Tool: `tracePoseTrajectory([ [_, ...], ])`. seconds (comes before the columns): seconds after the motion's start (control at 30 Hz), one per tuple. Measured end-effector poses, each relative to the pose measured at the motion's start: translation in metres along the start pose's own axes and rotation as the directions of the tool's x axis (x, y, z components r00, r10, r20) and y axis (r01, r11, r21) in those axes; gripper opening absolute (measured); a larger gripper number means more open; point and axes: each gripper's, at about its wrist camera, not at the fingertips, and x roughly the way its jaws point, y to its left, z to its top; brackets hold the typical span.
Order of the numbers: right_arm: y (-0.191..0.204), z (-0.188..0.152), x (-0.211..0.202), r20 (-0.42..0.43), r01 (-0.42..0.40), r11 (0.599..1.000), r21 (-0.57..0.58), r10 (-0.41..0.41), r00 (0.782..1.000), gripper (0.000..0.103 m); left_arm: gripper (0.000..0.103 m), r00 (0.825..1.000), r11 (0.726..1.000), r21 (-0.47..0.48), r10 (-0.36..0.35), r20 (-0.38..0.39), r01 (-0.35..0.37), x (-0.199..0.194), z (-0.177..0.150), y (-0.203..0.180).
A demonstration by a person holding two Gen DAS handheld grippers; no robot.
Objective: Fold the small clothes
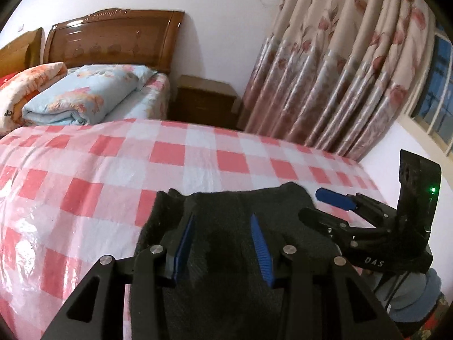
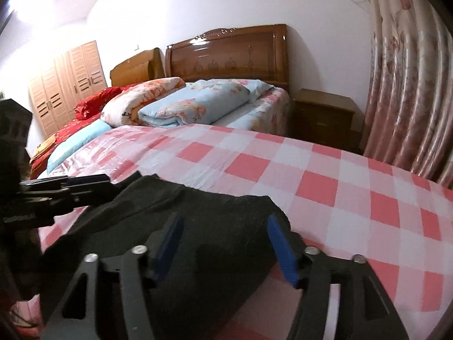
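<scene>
Everything here sits around the pink-and-white checked cloth [image 1: 170, 153] that covers the work surface, so I place things from it.

Off its far left corner, a wardrobe [image 2: 65, 85] with slatted doors stands against the wall. Nearer, still beyond the cloth's far edge, is a bed with a carved wooden headboard [image 1: 113, 36]; a red blanket [image 2: 93, 100], an orange floral quilt [image 1: 31, 82] and a folded pale blue quilt [image 1: 82, 93] are piled on it side by side.

On the cloth itself, at its near edge, lies the small dark garment [image 1: 226, 221], a fuzzy black piece spread fairly flat with its far hem a little rumpled. The left gripper [image 1: 223, 243] hovers low over the garment's left part, its blue-padded fingers [image 1: 259, 240] spread apart with dark fabric showing between them; whether the tips touch the fabric I cannot tell. Just beside it, over the garment's right part, the right gripper [image 2: 226, 243] has its blue fingers [image 2: 281, 252] spread as well, one of them at the garment's right edge where checks begin.

Beyond the cloth's far right edge stands a low wooden nightstand [image 1: 206, 102], and right of that hangs a long floral curtain [image 1: 339, 70], with window bars [image 1: 436, 85] at its side.
</scene>
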Motion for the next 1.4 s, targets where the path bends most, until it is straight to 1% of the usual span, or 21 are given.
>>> tracePoseTrajectory([
  [0.07, -0.003, -0.006, 0.02, -0.08, -0.005, 1.0, 0.022, 0.007, 0.997, 0.103, 0.042, 0.997, 0.999, 0.005, 0.042, -0.063, -0.042, 0.017, -0.003, 0.001],
  [0.1, -0.004, -0.009, 0.02, -0.079, -0.001, 0.999, 0.038, 0.004, 0.997, 0.103, 0.042, 0.996, 0.999, 0.002, 0.049, -0.071, -0.049, 0.022, -0.007, 0.004],
  [0.13, -0.005, -0.01, 0.017, -0.068, -0.003, 0.999, 0.053, 0.007, 0.998, 0.103, 0.042, 0.997, 0.999, -0.033, 0.022, -0.073, -0.025, 0.021, -0.009, 0.009],
  [0.17, -0.003, -0.01, 0.008, -0.058, 0.007, 0.997, 0.075, -0.003, 0.998, 0.103, 0.042, 0.998, 0.997, -0.069, 0.013, -0.057, -0.017, 0.014, -0.01, 0.015],
  [0.23, 0.006, -0.01, -0.012, -0.034, 0.031, 0.997, 0.067, -0.028, 0.999, 0.103, 0.041, 0.998, 0.995, -0.085, 0.058, -0.007, -0.058, -0.006, -0.01, 0.017],
  [0.33, 0.038, -0.016, -0.056, 0.059, 0.013, 1.0, -0.008, -0.012, 0.998, 0.103, 0.042, 0.996, 0.999, -0.039, 0.039, 0.076, -0.036, -0.046, -0.017, 0.006],
  [0.4, 0.057, -0.026, -0.067, 0.068, 0.015, 0.997, -0.072, -0.01, 0.998, 0.103, 0.043, 0.992, 0.999, -0.003, 0.042, 0.116, -0.041, -0.062, -0.028, -0.002],
  [0.47, 0.079, -0.043, -0.065, 0.019, 0.023, 0.99, -0.14, -0.021, 1.0, 0.103, 0.046, 0.993, 0.997, 0.056, 0.055, 0.105, -0.061, -0.06, -0.042, -0.014],
  [0.53, 0.095, -0.062, -0.051, -0.047, 0.051, 0.978, -0.201, -0.061, 0.997, 0.103, 0.047, 0.994, 0.99, 0.098, 0.103, 0.033, -0.106, -0.042, -0.058, -0.017],
  [0.57, 0.099, -0.068, -0.052, -0.021, 0.087, 0.977, -0.197, -0.093, 0.995, 0.103, 0.048, 0.994, 0.989, 0.098, 0.11, 0.016, -0.111, -0.036, -0.065, -0.015],
  [0.6, 0.1, -0.07, -0.056, -0.009, 0.084, 0.982, -0.167, -0.087, 0.996, 0.103, 0.049, 0.995, 0.992, 0.082, 0.096, 0.039, -0.099, -0.038, -0.07, -0.011],
  [0.67, 0.103, -0.072, -0.067, -0.011, 0.106, 0.985, -0.138, -0.108, 0.994, 0.103, 0.049, 0.996, 0.996, 0.044, 0.079, 0.037, -0.081, -0.048, -0.075, -0.008],
  [0.77, 0.12, -0.082, -0.089, 0.051, 0.127, 0.973, -0.192, -0.119, 0.992, 0.103, 0.049, 0.989, 0.992, 0.074, 0.088, 0.12, -0.098, -0.079, -0.082, -0.016],
  [0.83, 0.127, -0.091, -0.089, 0.03, 0.123, 0.972, -0.198, -0.12, 0.992, 0.103, 0.049, 0.986, 0.987, 0.1, 0.117, 0.12, -0.129, -0.083, -0.091, -0.019],
  [0.9, 0.13, -0.098, -0.082, -0.008, 0.111, 0.974, -0.197, -0.115, 0.993, 0.103, 0.049, 0.987, 0.982, 0.108, 0.146, 0.07, -0.153, -0.073, -0.103, -0.018],
  [0.93, 0.132, -0.1, -0.08, -0.001, 0.128, 0.971, -0.202, -0.131, 0.991, 0.103, 0.05, 0.988, 0.984, 0.102, 0.139, 0.067, -0.146, -0.069, -0.109, -0.017],
  [0.97, 0.132, -0.104, -0.08, 0.002, 0.137, 0.971, -0.197, -0.139, 0.99, 0.103, 0.05, 0.987, 0.986, 0.092, 0.127, 0.098, -0.137, -0.072, -0.113, -0.015],
  [1.1, 0.126, -0.108, -0.096, -0.016, 0.099, 0.989, -0.113, -0.102, 0.995, 0.103, 0.051, 0.988, 0.991, 0.053, 0.118, 0.099, -0.124, -0.084, -0.117, -0.01],
  [1.2, 0.129, -0.111, -0.12, 0.032, 0.107, 0.989, -0.097, -0.104, 0.994, 0.103, 0.051, 0.978, 0.994, 0.03, 0.096, 0.183, -0.103, -0.116, -0.125, -0.009],
  [1.3, 0.13, -0.105, -0.142, 0.129, 0.094, 0.992, -0.085, -0.082, 0.988, 0.103, 0.051, 0.968, 0.996, 0.023, 0.077, 0.238, -0.085, -0.127, -0.128, -0.009],
  [1.4, 0.13, -0.088, -0.134, 0.17, 0.129, 0.989, -0.074, -0.115, 0.979, 0.103, 0.051, 0.973, 0.988, 0.016, 0.146, 0.18, -0.151, -0.104, -0.124, -0.006],
])
